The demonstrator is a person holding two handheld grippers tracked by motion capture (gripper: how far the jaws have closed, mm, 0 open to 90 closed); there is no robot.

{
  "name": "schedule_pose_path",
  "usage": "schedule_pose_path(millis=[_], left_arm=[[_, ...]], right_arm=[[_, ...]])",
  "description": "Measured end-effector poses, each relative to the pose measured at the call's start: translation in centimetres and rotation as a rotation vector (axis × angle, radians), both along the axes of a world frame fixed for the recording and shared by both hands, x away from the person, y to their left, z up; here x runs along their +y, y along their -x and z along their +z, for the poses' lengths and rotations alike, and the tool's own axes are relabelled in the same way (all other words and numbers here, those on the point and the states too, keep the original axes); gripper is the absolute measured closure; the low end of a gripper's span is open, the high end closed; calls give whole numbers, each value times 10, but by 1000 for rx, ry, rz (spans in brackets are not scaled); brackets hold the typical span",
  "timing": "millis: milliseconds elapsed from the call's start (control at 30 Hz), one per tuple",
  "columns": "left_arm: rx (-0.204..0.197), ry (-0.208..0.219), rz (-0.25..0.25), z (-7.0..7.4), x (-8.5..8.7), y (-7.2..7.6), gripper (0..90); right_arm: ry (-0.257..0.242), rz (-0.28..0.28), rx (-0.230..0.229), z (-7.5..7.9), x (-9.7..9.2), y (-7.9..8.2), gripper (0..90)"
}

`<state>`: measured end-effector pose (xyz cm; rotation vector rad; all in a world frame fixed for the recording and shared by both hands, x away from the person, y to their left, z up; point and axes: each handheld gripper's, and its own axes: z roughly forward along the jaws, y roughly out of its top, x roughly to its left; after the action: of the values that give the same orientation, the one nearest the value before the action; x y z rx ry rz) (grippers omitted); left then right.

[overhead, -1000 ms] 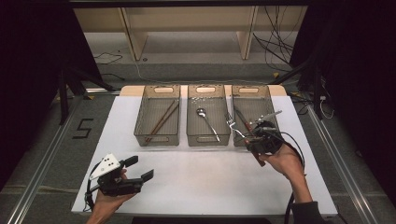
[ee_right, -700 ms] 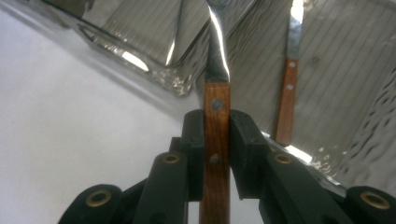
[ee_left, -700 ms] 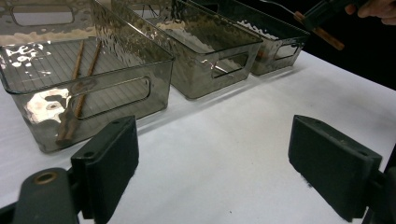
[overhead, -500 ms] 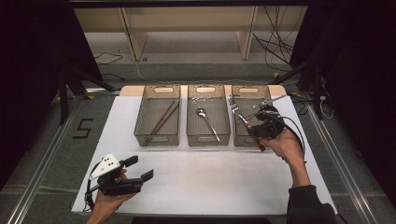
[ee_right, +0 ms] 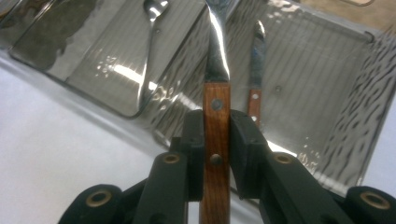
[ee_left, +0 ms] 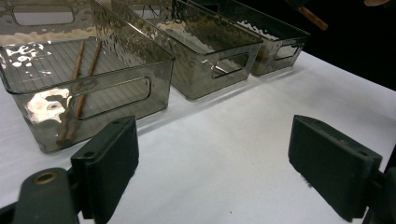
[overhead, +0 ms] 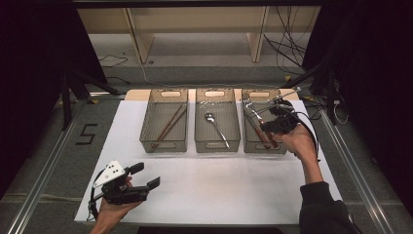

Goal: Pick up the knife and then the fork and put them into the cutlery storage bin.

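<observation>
Resting low at the near left of the white table: the left gripper, jaws standing wide apart with nothing between them, only bare tabletop showing between the pads in the left gripper view.

Lying beyond it, in a row across the table: three smoky clear bins. Sitting in the left bin, a pair of brown chopsticks, laid lengthwise and slightly askew. Lying in the middle bin, a metal spoon, bowl toward the far end.

Hovering over the near part of the right bin: the right gripper, held in a hand coming in from the right edge. Clamping the wooden handle of a fork between nearly closed jaws, pads pressing on both flat sides, riveted handle running straight up between them and metal neck reaching away over the bin's left wall. Pointing toward the far left in the high view, tines above the bin's far end.

Lying on the ribbed floor of the same bin, just beside the held fork: a second wooden-handled piece of cutlery, its kind not clear.
</observation>
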<state>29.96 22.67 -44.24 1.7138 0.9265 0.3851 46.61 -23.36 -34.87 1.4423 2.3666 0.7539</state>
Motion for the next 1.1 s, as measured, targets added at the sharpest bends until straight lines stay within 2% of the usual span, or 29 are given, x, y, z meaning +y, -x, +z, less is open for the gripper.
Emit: schedule_pose_path(millis=[367, 767, 933, 1100], left_arm=[[0, 2, 0, 0, 0, 0, 158], [-2, 2, -1, 0, 0, 0, 158], [-2, 2, -2, 0, 0, 0, 158], [-2, 2, -2, 0, 0, 0, 158]], right_arm=[[10, -54, -4, 1, -5, -23, 775], [0, -123, 30, -9, -12, -51, 775], [13, -151, 39, -15, -17, -57, 774], [16, -156, 42, -18, -17, -60, 774]])
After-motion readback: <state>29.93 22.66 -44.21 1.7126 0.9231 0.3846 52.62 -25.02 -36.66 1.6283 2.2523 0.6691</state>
